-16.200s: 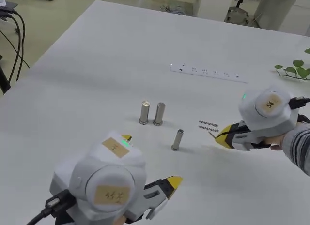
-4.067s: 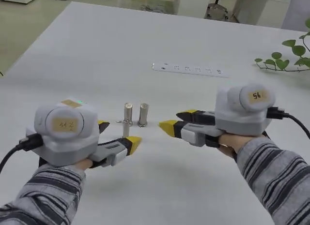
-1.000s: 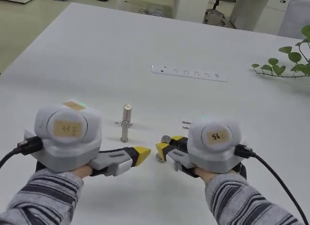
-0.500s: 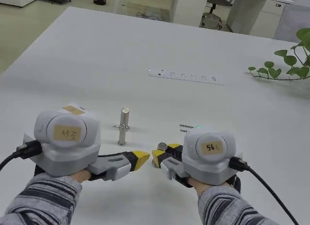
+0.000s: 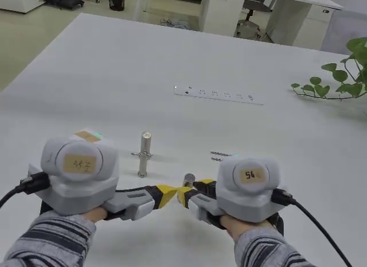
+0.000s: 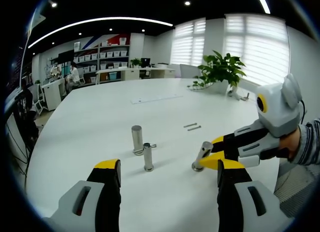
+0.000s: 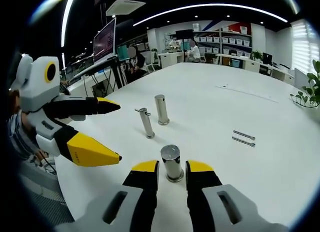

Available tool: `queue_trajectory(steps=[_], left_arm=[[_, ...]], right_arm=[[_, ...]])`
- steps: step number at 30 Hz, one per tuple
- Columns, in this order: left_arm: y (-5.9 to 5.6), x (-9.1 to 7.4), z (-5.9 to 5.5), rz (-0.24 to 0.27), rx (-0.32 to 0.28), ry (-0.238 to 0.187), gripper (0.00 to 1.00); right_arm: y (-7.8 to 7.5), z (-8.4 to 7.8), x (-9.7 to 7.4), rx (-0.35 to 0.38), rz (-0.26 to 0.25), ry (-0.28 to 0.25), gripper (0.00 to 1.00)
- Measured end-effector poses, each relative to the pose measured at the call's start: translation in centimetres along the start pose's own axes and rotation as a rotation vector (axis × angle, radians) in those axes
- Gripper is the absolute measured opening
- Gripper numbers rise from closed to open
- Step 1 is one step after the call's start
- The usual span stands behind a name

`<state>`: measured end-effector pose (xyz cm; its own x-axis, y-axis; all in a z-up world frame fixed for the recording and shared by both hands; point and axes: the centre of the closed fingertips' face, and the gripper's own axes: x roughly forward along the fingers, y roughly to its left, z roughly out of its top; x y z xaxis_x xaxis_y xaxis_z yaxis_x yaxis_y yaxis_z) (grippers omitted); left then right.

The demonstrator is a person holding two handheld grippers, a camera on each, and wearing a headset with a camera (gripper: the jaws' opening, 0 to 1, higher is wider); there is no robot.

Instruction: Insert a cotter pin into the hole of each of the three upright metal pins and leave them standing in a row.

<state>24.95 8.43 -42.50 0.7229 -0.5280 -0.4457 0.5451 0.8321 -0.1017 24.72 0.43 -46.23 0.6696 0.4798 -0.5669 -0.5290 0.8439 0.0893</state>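
Two metal pins stood close together on the white table (image 5: 86, 77): the fitted pin (image 6: 147, 156), with a cotter pin (image 6: 152, 146) through its hole, and the bare pin (image 6: 137, 138) just behind it (in the head view they overlapped, one beyond the other). The held pin (image 7: 171, 162) sat pinched between the jaws of the right gripper (image 7: 172, 168), at about 4 o'clock of that pair in the head view and nearer the person. I could not tell whether its foot touched the table. The left gripper (image 6: 167, 166) had its jaws spread wide and carried nothing, its tips just beside the right gripper's. Two loose cotter pins (image 5: 219, 156) lay side by side at about 1 o'clock of the held pin, short of the power strip (image 5: 218, 95).

By my reading, one pin of three was done and the second was in hand, apparently offered across for the left gripper to steady. The next move would call for the left jaws to close on the shaft clear of the cross-hole. The right gripper could then let go, fetch a loose cotter pin at 1 o'clock, and line its legs up with the hole.
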Motion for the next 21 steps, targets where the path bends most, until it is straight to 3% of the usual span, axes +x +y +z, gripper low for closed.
queue_trajectory(steps=[11,21], left_arm=[[-0.2,-0.1,0.4,-0.005,-0.009,-0.017,0.82],[-0.4,-0.2,0.5,-0.009,-0.007,-0.016,0.85]], right_arm=[[-1.7,-1.0,-1.5,-0.054,0.073,0.082,0.25],[-6.0,-0.1,-2.0,-0.148,0.079,0.128,0.25]])
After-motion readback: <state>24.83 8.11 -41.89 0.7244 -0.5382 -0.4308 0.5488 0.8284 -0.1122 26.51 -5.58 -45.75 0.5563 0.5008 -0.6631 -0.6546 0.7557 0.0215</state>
